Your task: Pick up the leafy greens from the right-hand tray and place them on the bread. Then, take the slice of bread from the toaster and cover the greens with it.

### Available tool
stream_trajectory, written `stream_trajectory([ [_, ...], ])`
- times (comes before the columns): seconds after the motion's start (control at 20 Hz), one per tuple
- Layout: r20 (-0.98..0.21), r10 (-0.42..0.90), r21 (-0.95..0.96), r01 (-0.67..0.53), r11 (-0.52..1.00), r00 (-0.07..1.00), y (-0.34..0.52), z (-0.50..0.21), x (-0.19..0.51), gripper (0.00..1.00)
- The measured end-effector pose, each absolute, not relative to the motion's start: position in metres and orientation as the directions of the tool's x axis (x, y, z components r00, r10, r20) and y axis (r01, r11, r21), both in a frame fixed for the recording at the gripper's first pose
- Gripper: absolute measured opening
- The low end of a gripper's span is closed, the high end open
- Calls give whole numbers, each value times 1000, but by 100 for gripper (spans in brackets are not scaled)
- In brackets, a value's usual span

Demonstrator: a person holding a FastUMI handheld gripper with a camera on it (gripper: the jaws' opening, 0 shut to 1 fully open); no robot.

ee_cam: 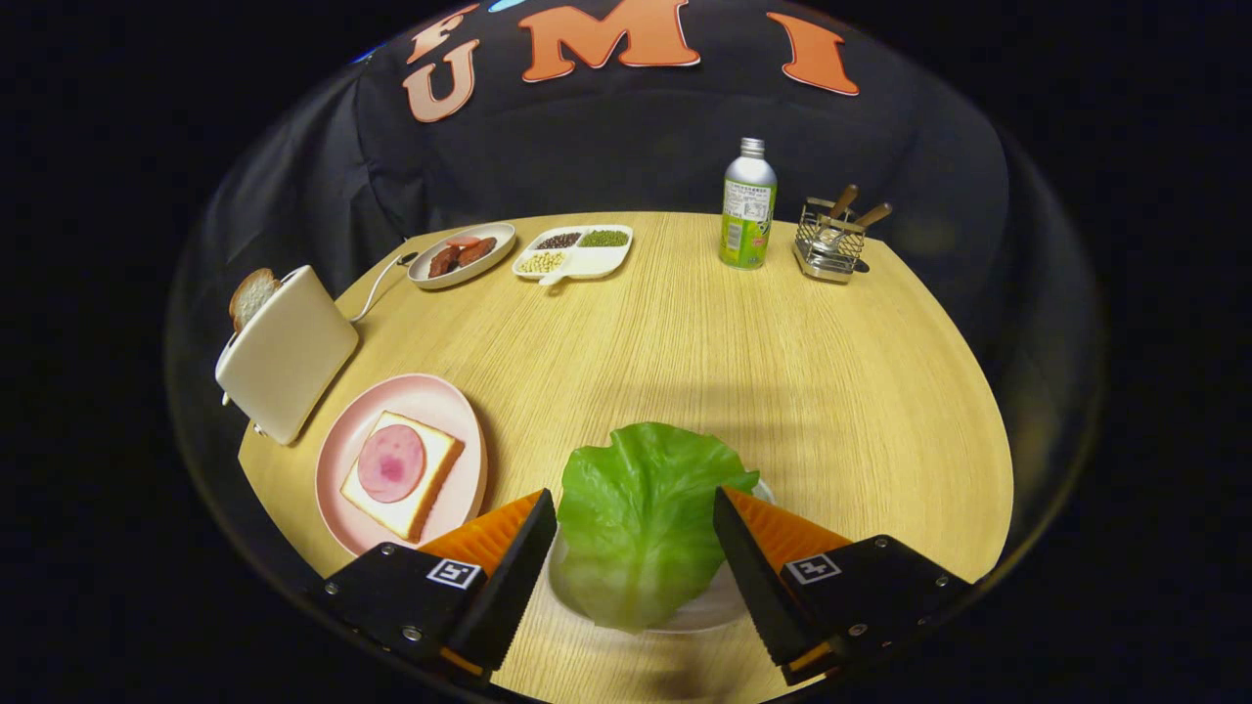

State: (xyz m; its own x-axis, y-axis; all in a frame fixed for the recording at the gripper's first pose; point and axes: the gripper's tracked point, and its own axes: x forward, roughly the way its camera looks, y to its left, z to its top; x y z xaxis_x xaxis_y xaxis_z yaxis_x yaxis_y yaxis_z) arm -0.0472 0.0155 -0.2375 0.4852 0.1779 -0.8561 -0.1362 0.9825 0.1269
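A round wooden bench (685,332) is being used as the work surface, and everything is being carried on it. At its left edge a toaster (286,354) is standing with a slice of bread (251,294) poking out of the top. Beside it a pink plate (344,446) is holding a square of bread (416,501) topped with a round of ham (391,462). At the far side a dish of sausages (462,255), a divided tray of beans (574,252), a drink bottle (748,203) and a wire cutlery holder (829,242) are being kept well apart from the work.

The leafy greens (641,518) are lying on a small pale tray (719,608), just right of the pink plate. The hand-held gripper (636,508) is being held wide open, with one finger on either side of the leaf; nothing is being gripped, and no contact can be made out.

The leaf is judged to be very light, thin and floppy, so it is likely to droop and slip when lifted. It is best taken near the pale stiffer rib at its near end, pinched gently.
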Motion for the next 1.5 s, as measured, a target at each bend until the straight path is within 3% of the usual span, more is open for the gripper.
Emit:
stream_trajectory([
  [0.25, -901, 134, 84, -138, 987, 413, 11, -255, -56, 96],
  [0.75, -936, 72, 38, -105, 994, 344, 4, -277, -63, 78],
  [0.8, -931, 70, 35, -104, 994, 357, 4, -275, -61, 70],
  [0.85, -932, 76, 39, -111, 993, 354, 6, -276, -63, 69],
  [0.95, -920, 82, 40, -115, 993, 384, 6, -276, -58, 53],
  [1.1, -904, 104, 58, -123, 991, 416, 5, -274, -57, 16],
  [1.2, -897, 131, 88, -121, 989, 422, 8, -270, -58, 7],
  [1.5, -824, 229, 173, -156, 973, 518, 29, -228, -43, 5],
])
